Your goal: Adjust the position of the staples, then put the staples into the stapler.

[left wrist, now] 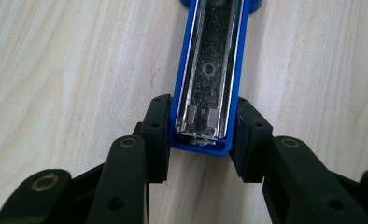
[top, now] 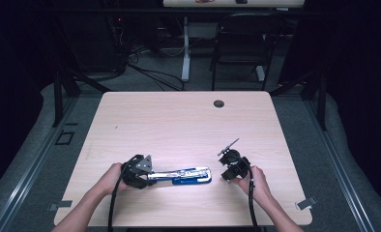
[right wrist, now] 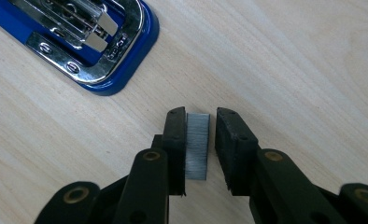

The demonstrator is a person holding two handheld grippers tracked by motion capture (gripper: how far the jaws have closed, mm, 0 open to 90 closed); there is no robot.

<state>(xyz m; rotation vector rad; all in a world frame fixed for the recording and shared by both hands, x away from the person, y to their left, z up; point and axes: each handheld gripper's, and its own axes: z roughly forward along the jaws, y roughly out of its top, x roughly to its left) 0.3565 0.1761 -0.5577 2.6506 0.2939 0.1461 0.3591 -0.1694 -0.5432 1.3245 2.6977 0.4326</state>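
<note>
No text can be read; the embossed marking on the stapler's [right wrist: 86, 44] chrome base is illegible.

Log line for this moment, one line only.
left gripper: shut on stapler | right gripper: open around staple strip, not clamped | table

A pale wooden table [top: 179, 121] carries an opened blue stapler [top: 191, 175] and a strip of staples [right wrist: 197, 147].

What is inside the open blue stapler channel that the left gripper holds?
Inside the blue stapler, gripped by the left gripper, a bare speckled metal track shows, with no staples visible. Its far end is out of the picture. The staple strip lies between the right gripper's jaws.
</note>
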